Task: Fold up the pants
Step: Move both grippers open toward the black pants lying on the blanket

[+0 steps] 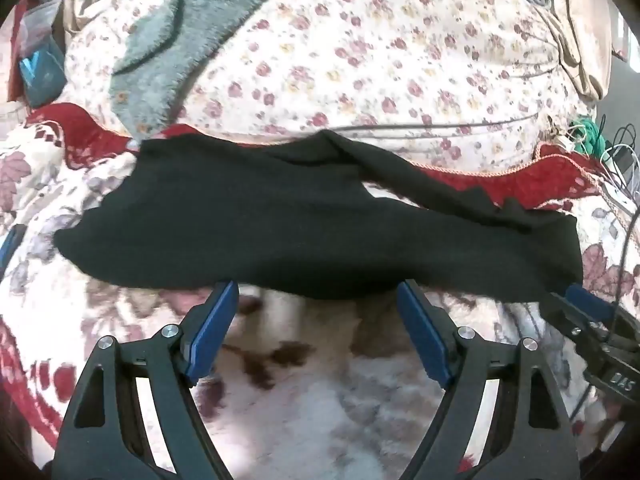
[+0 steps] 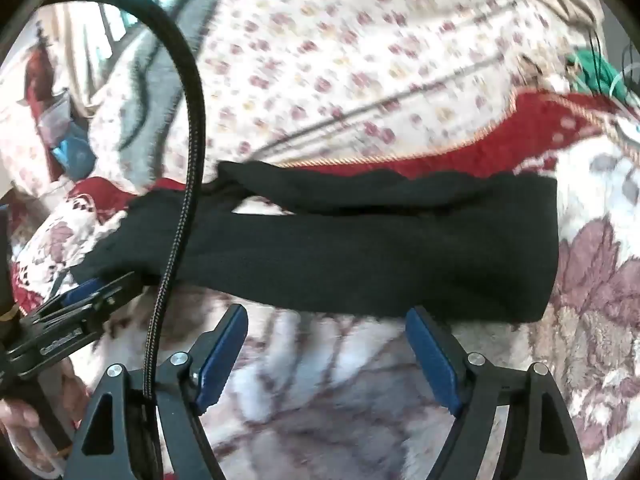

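The black pants [image 1: 304, 224] lie folded in a long band across the floral blanket [image 1: 280, 392], also in the right wrist view [image 2: 360, 252]. My left gripper [image 1: 318, 292] is open and empty, fingertips just short of the band's near edge. It shows from the side in the right wrist view [image 2: 92, 292]. My right gripper [image 2: 326, 316] is open and empty at the near edge of the pants' right part. Its tip shows at the right of the left wrist view [image 1: 580, 300].
A white flowered quilt [image 1: 380, 60] lies behind the pants, with a grey fleece [image 1: 180, 32] on it. A red blanket border [image 1: 540, 184] runs along the far edge. Cables and a green object [image 1: 592, 140] sit at the right. A black braided cable [image 2: 188, 160] crosses the right wrist view.
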`<state>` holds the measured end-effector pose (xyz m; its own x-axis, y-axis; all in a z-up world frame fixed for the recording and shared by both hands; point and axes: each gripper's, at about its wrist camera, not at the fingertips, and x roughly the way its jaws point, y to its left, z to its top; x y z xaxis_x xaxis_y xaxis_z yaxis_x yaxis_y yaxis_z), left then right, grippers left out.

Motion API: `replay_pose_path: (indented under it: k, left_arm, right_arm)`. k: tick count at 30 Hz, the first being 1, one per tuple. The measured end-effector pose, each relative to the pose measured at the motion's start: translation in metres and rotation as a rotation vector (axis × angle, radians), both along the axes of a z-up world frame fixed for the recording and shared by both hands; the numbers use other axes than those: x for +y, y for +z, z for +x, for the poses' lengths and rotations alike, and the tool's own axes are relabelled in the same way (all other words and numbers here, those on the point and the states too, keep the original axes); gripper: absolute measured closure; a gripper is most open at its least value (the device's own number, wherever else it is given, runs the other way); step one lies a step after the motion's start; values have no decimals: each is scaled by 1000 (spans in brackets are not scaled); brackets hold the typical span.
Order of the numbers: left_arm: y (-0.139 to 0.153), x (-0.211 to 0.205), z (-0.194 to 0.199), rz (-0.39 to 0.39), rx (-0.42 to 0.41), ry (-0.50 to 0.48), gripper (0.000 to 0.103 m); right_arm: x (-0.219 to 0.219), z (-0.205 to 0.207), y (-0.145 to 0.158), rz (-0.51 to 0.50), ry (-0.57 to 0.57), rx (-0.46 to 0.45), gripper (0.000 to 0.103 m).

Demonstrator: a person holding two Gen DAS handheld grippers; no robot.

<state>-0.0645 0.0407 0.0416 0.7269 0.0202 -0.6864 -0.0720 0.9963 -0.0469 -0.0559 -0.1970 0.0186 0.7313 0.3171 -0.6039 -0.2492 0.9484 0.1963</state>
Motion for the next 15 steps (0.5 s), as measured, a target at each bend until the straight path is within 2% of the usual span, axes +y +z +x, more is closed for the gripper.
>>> replay_pose_path:
  k: [2, 5, 6, 11, 15]
  left_arm:
    - [3, 6, -7, 6, -32, 16, 21]
    - [8, 17, -14, 17, -79, 34, 21]
    - [9, 20, -15, 14, -87, 39, 21]
    - [11, 39, -14, -26, -76, 74, 21]
    - [8, 45, -17, -9, -66, 99, 21]
  right_arm:
    - [5, -11, 8, 43, 9, -9, 23]
    - [9, -12, 12, 72, 10, 74, 23]
    - [11, -13, 11, 71, 11, 70, 23]
    - [10, -16, 14, 80, 31, 112, 23]
    - [10, -18, 12, 77, 24, 113, 23]
